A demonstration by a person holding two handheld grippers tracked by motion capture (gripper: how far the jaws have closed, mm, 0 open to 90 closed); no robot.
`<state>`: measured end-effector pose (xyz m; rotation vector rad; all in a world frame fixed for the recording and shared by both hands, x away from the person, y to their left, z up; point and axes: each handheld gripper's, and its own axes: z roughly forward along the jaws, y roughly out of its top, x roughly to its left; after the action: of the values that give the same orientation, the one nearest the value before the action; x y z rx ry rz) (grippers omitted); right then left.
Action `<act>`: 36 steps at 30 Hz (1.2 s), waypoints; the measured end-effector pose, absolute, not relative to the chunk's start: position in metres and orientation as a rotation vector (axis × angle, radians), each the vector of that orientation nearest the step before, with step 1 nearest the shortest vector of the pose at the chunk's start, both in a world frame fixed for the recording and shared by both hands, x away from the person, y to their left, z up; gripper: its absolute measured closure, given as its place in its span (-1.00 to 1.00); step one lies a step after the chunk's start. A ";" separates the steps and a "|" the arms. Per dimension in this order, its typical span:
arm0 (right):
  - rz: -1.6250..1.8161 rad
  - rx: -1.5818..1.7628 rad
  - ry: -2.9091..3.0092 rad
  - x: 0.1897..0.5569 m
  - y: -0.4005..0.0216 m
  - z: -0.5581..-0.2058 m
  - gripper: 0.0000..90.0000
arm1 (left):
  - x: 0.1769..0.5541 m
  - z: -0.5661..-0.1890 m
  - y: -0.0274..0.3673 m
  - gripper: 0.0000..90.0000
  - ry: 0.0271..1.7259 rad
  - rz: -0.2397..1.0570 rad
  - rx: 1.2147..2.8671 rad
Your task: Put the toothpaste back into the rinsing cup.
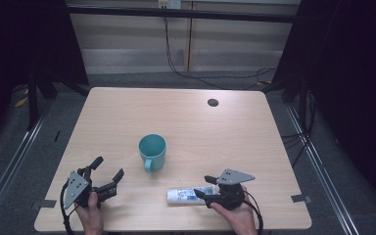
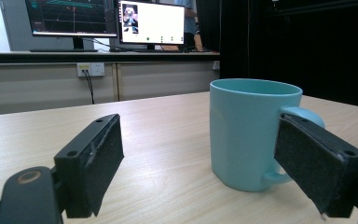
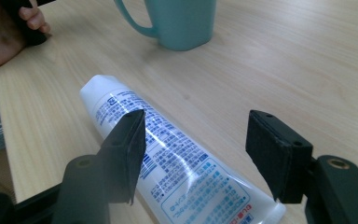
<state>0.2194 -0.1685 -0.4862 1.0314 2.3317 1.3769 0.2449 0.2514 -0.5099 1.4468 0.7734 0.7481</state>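
**On a pale wood table, a tube and a mug**

On the light wood-grain table (image 1: 186, 112), ringed by dark floor and black frame rails, a teal mug (image 1: 152, 151) stands upright near the middle. A white toothpaste tube (image 1: 185, 195) lies flat near the front edge. The right gripper (image 1: 204, 193) straddles it, jaws spread, pads not pressing. The left gripper (image 1: 108, 170) rests with its jaws wide apart and nothing between them, aimed toward the mug. Beyond the table, monitors (image 2: 107, 18) glow on a counter above cupboard doors.
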 end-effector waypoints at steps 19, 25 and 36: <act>1.305 1.015 2.446 0.223 -0.160 -0.497 -0.34 | 0.245 -0.510 0.251 -0.65 0.777 0.745 1.443; 1.279 0.961 2.484 0.225 -0.155 -0.499 -0.44 | 0.246 -0.510 0.251 -0.65 0.775 0.738 1.442; 1.251 0.931 2.534 0.228 -0.150 -0.503 -0.41 | 0.246 -0.510 0.251 -0.65 0.775 0.738 1.442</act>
<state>0.2283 -0.1499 -0.5034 0.9310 2.5338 1.2515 0.2456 0.2509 -0.5100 1.4420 0.7751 0.7381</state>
